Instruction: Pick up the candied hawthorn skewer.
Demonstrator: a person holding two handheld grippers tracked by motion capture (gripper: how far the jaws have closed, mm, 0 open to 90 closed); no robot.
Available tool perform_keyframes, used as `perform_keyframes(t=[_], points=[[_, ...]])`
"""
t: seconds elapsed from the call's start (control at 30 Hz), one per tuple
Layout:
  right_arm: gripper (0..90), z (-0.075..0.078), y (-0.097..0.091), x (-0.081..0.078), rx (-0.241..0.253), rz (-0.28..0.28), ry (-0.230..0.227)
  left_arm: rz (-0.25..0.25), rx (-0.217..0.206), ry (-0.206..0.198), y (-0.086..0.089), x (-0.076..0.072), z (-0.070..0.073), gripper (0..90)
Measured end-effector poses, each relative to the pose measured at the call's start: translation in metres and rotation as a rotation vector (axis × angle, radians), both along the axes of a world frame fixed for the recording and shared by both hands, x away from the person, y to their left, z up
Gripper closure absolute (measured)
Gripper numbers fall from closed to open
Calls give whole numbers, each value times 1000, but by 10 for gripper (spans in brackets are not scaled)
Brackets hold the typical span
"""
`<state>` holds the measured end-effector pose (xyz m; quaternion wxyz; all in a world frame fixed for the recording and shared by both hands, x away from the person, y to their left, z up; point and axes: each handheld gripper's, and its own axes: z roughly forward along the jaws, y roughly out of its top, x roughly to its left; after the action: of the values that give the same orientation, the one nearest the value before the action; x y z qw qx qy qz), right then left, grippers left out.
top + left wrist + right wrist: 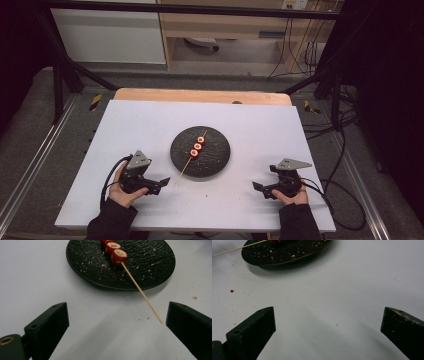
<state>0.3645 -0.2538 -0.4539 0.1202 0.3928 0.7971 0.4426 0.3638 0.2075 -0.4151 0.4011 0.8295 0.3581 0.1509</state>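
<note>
We see the skewer (192, 153) lying across the black plate (216, 158) with three red pieces (197, 146), its bare end jutting past the rim just ahead of our left gripper (161, 185), jaws wide and empty. Our right gripper (258, 189) also gapes empty, well apart from the plate.

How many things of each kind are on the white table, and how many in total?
Round black textured plate: 1
Thin wooden skewer: 1
Red round fruit pieces with pale centres on the skewer: 3
Hand-held black tongs, left and right: 2
Total: 7
</note>
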Motion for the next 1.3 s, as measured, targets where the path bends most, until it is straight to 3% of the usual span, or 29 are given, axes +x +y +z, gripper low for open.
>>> perform_keyframes(t=[0.37,0.5,0.67,0.97,1.3], points=[[6,0,0,0,2,-3,-2,21,41,30,-36,19,10,99],[7,0,0,0,-1,0,-4,31,70,36,-51,27,9,168],[7,0,0,0,0,-1,-5,40,92,78,-68,39,3,317],[8,0,0,0,0,0,-3,68,147,127,-83,49,-7,590],[9,0,0,0,2,2,0,75,190,112,-95,48,-11,793]])
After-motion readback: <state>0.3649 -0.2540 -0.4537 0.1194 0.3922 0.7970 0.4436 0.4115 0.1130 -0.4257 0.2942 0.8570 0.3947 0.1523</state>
